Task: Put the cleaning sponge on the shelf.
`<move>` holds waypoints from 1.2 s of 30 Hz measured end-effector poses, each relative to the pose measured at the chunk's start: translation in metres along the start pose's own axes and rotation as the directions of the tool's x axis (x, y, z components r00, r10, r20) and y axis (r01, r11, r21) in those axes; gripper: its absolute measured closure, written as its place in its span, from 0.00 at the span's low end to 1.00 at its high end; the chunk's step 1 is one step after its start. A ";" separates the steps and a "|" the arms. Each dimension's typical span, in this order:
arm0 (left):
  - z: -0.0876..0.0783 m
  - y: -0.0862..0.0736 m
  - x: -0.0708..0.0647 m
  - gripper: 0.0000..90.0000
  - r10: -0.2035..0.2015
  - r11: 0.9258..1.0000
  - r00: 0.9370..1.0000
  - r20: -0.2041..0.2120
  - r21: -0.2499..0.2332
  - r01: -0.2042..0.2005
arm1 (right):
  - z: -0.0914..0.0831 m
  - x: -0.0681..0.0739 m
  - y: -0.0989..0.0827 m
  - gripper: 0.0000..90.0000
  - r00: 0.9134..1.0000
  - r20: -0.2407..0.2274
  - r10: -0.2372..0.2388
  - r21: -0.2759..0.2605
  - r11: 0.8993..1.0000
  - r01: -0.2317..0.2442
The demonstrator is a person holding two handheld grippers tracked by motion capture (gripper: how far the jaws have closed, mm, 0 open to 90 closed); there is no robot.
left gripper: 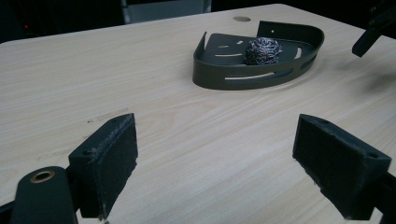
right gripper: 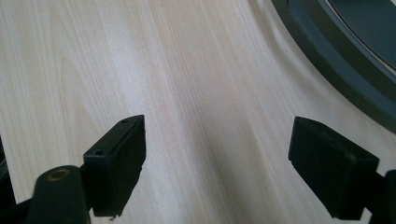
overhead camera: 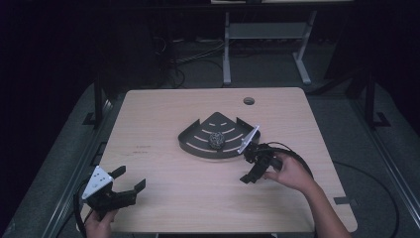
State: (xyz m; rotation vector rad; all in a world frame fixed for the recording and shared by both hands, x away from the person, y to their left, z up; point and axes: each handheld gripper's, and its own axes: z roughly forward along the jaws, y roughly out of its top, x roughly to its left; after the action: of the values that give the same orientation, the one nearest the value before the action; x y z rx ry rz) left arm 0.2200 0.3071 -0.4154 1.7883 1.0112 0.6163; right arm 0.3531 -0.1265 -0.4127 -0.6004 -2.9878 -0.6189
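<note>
Grippers sit idle on a wooden table (overhead camera: 163,198) in the high view: one left gripper (overhead camera: 130,182) at 7 o'clock, jaws spread and empty, and one right gripper (overhead camera: 251,171) at 4 o'clock of the tray (overhead camera: 190,140), tipped toward the table just beside the tray's curved rim. One dark fan-shaped tray lies near the table's centre, and one scrubber ball (overhead camera: 216,140) rests inside it. One round hole (overhead camera: 248,101) marks the far edge at 12 o'clock.

Left gripper view: both pads (left gripper: 109,158) stand wide apart over bare wood, with the tray and the ball (left gripper: 263,50) well ahead at 1 o'clock. The ball looks light and springy, so a fast or off-centre pinch could flick it over the low wall.

Right gripper view: jaws are spread with nothing between them, and the tray's rim (right gripper: 345,74) curves past at 2 o'clock. From so close, a careless swing of this gripper could likely knock the rim and slide the tray, carrying the ball with it, since nothing pins the tray down.
</note>
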 end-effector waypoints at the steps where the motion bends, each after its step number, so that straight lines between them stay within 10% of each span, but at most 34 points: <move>1: 0.000 0.000 0.000 0.15 0.001 1.000 1.000 0.000 0.002 -0.001 | -0.001 0.001 -0.001 0.20 1.000 0.001 0.000 0.004 1.000 0.000; 36: 0.002 -0.001 -0.003 0.15 0.008 1.000 1.000 0.004 0.009 -0.008 | 0.003 0.014 -0.040 0.21 1.000 -0.011 0.030 -0.034 0.999 -0.030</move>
State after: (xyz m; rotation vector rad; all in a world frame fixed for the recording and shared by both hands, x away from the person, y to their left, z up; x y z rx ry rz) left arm 0.2200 0.3039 -0.4167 1.8014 1.0060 0.6140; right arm 0.3251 -0.1546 -0.4288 -0.6405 -2.9586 -0.6698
